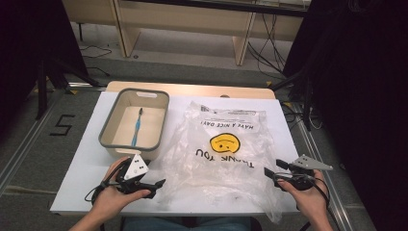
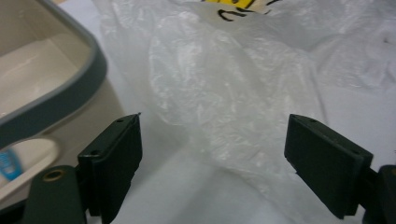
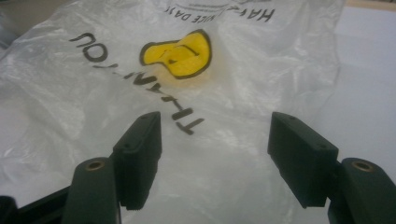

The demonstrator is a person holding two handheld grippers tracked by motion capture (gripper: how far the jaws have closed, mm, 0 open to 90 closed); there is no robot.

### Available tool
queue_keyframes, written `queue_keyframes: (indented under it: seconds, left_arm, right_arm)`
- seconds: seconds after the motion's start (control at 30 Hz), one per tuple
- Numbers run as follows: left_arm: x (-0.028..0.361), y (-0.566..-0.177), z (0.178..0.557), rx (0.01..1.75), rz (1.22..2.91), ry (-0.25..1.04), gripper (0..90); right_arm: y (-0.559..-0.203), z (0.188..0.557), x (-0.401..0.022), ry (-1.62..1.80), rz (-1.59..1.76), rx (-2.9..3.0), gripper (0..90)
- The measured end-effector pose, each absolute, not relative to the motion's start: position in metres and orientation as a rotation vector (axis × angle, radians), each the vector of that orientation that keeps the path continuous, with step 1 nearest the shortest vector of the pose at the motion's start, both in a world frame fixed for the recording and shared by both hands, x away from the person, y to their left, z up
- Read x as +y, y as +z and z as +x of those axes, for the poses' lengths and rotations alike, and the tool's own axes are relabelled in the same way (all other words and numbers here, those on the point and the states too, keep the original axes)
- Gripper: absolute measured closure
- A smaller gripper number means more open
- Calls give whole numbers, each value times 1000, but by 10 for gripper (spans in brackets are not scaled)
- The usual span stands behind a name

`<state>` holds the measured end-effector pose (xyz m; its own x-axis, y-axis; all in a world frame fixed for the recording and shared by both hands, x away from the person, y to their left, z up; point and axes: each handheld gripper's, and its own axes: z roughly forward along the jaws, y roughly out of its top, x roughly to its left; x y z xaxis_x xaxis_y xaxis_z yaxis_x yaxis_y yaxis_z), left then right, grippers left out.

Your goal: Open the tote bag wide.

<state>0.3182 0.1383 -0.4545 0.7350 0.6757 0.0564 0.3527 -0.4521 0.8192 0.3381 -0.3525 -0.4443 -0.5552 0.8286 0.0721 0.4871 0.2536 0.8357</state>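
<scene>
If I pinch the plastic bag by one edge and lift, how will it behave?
The plastic bag is thin, crinkled and see-through, so it will probably droop and slide on the table rather than hold shape. It looks very light, likely flat and empty.

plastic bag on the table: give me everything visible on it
The plastic bag is thin, clear and crinkled, lying flat and spread on the white table, right of the grey-rimmed bin. It carries a yellow smiley with black "THANK YOU" and "HAVE A NICE DAY" print, upside down in the high view. Its near edge is rumpled and trails toward the table's front edge. Both the left gripper and right gripper sit open at its near corners, gripping nothing.
</scene>
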Motion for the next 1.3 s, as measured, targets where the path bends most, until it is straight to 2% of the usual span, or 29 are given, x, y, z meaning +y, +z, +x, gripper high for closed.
queue_keyframes:
  seconds: [0.47,0.63,0.67,0.77,0.9,0.93,0.97,1.0,1.03,1.07,1.13,1.2,1.23,1.27,1.3]
  left_arm:
    - [103,-472,315,651,2248,392,198]
    - [101,-477,316,658,2303,382,247]
    - [100,-479,317,666,2321,380,285]
    - [101,-480,318,668,2350,385,320]
    - [99,-483,321,686,2391,378,459]
    - [98,-483,322,697,2396,377,498]
    - [97,-483,323,700,2392,376,498]
    - [94,-482,325,710,2402,392,590]
    - [94,-482,325,710,2402,392,624]
    - [92,-481,327,709,2411,392,663]
    - [90,-481,328,709,2420,382,688]
    - [87,-480,330,714,2426,378,779]
    - [87,-480,331,708,2437,380,779]
    - [85,-480,333,705,2450,386,842]
    - [84,-479,334,702,2457,397,842]
  right_arm:
    - [-445,331,-339,1188,1116,2313,336]
    - [-447,324,-335,1107,1080,2383,325]
    - [-449,320,-334,1062,1071,2423,323]
    - [-452,318,-332,1004,1060,2466,332]
    - [-456,317,-332,914,1050,2516,401]
    - [-457,318,-332,889,1058,2538,459]
    - [-457,318,-332,889,1058,2538,459]
    - [-458,318,-332,867,1061,2567,529]
    - [-458,318,-332,867,1061,2567,529]
    - [-461,318,-331,836,1077,2602,586]
    - [-462,319,-331,825,1085,2610,619]
    - [-464,320,-331,791,1104,2630,726]
    - [-464,320,-331,791,1104,2630,726]
    - [-465,321,-332,778,1113,2639,797]
    - [-465,321,-332,778,1113,2639,797]
